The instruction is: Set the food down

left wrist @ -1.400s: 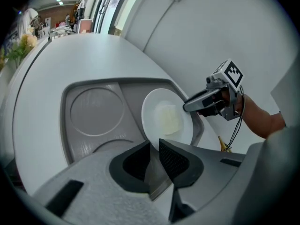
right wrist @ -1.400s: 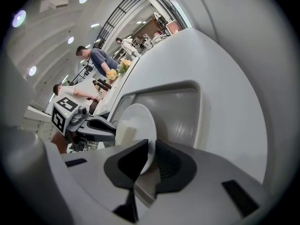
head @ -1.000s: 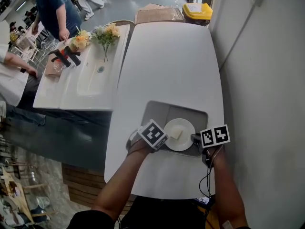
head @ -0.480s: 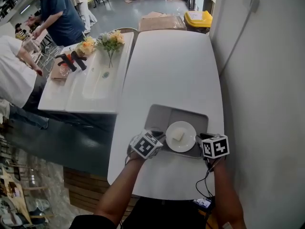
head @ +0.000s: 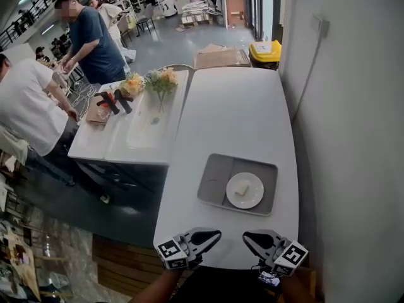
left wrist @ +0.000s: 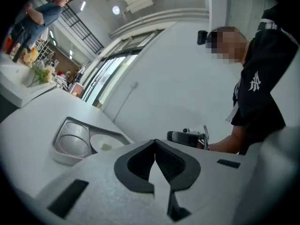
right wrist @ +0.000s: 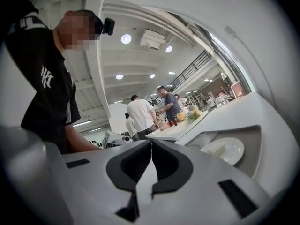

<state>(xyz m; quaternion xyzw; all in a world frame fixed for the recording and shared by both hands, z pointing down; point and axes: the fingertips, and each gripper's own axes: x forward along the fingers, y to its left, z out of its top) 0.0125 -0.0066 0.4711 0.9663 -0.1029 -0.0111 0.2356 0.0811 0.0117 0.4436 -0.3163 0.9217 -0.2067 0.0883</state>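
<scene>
Left gripper (head: 214, 234): jaws just closed, now tips together, nothing between them. Right gripper (head: 247, 237): same, just closed, shut and empty. I see both over the table's (head: 233, 106) near edge, tips pointing at each other, clear of the tray (head: 214, 175). The tray lies flat toward the table's near right corner, close to the right edge. Plate (head: 255, 198) on the tray's right part. Food (head: 242, 190), a pale piece, rests on the plate.

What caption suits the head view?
Tray with plated food sits on the white table; left gripper and right gripper hover shut and empty nearby.
</scene>
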